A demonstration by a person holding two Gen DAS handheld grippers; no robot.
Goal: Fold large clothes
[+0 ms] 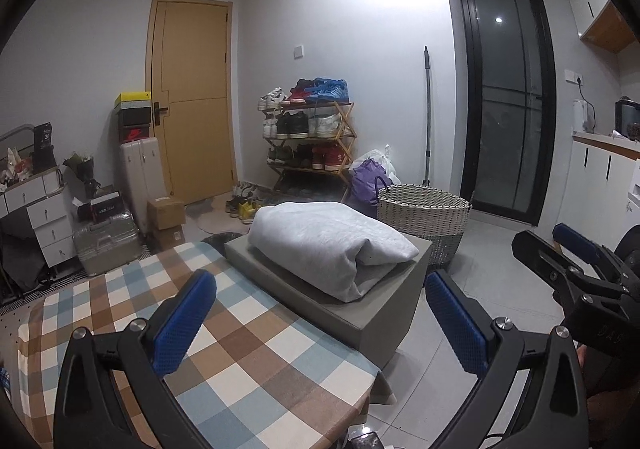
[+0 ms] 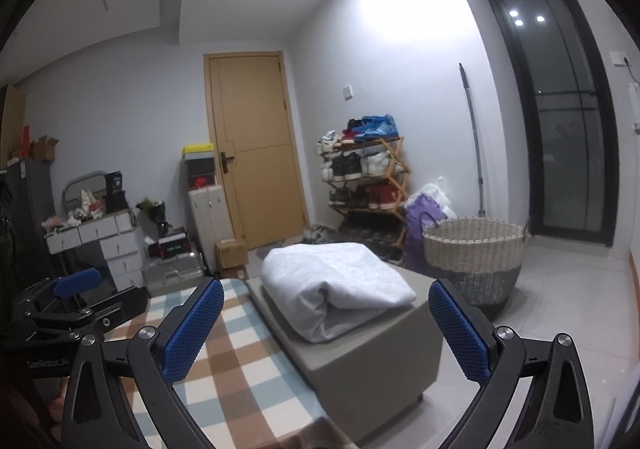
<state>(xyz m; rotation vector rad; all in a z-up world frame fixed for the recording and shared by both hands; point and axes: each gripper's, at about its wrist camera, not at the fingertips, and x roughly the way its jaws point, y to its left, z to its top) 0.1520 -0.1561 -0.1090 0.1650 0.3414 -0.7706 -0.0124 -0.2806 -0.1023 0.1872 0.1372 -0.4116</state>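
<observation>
— What lay in front of you, biggest thing first?

— The bench (image 1: 240, 349) under its checked cloth, and past its far end a grey ottoman (image 1: 372, 313) stood against it. Beyond that stood a woven basket (image 1: 424, 209) on the floor.

— And the garment?

— The folded grey garment (image 1: 324, 245) sat as a thick bundle on top of the ottoman, fold edge toward me.

— Your tongs?

— My left tongs (image 1: 320, 325) hung spread wide above the bench, empty. My right tongs (image 2: 326, 329) were spread the same, pinching nothing, clear of the garment.
</observation>
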